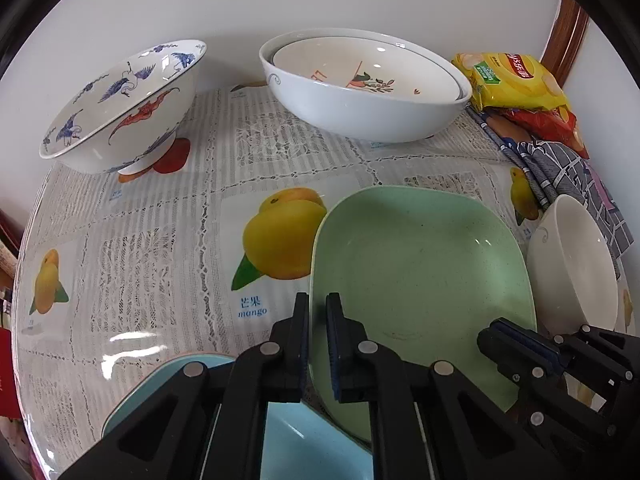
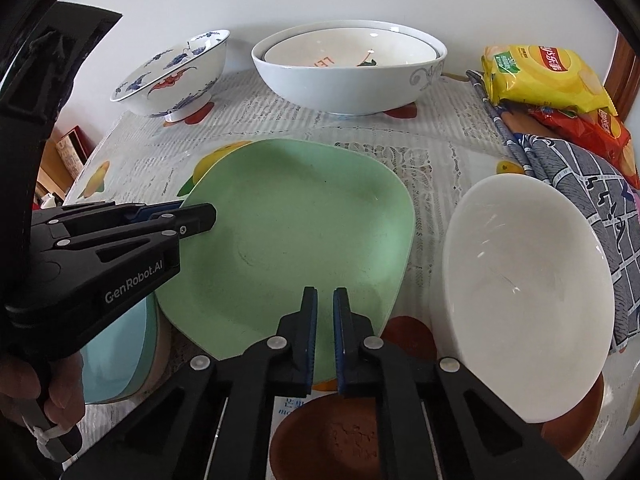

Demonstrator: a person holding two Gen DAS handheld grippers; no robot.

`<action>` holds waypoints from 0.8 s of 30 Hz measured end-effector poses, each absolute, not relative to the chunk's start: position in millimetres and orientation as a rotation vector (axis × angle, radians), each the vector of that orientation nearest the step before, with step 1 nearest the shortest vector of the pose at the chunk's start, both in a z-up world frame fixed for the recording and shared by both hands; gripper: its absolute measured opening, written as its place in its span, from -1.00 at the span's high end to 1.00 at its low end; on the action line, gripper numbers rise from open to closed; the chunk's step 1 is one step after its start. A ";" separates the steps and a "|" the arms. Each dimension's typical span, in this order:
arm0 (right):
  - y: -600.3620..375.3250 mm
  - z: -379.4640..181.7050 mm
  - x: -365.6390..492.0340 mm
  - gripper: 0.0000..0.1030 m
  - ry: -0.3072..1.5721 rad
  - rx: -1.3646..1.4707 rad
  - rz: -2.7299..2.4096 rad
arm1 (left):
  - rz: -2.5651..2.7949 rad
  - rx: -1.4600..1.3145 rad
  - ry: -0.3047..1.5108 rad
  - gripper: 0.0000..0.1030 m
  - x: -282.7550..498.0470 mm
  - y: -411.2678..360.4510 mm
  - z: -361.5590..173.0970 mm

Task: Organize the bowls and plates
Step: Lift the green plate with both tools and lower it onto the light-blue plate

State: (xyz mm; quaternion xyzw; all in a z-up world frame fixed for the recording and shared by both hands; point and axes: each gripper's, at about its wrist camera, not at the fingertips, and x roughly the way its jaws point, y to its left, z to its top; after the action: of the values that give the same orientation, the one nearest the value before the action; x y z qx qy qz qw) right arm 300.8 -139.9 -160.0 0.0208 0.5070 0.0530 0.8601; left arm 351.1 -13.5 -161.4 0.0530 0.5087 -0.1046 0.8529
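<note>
Fruit-print bench cloth. Left tongs point(image 1: 318, 336) and right tongs point(image 2: 325, 336) both pinch green plate point(image 2: 296, 232) rim; probably light, stiff, slick.

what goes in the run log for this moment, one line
left gripper: shut on square green plate left rim | right gripper: shut on near rim | light blue plate beneath

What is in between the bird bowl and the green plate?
Nothing but the fruit-print tablecloth. The left wrist view shows a bare stretch, with a printed mango, between the blue-and-white bird bowl and the green plate.
</note>
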 end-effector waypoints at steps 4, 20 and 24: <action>-144.1 -154.2 299.9 0.99 1.029 0.081 0.120 | -0.242 0.102 1.047 0.87 348.7 -15.5 -154.9; -141.2 -141.7 295.2 0.51 1.036 0.004 0.098 | -0.214 0.077 1.054 0.85 353.6 -6.8 -152.3; -143.4 -142.4 294.1 0.40 1.032 0.014 0.105 | -0.205 0.091 1.081 0.61 358.9 -10.2 -166.1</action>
State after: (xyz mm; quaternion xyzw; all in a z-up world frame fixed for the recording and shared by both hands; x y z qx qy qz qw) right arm 294.1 -143.4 -142.4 0.0067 0.4930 0.0504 0.8686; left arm 358.9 -10.2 -166.1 0.0432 0.5135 -0.0971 0.8515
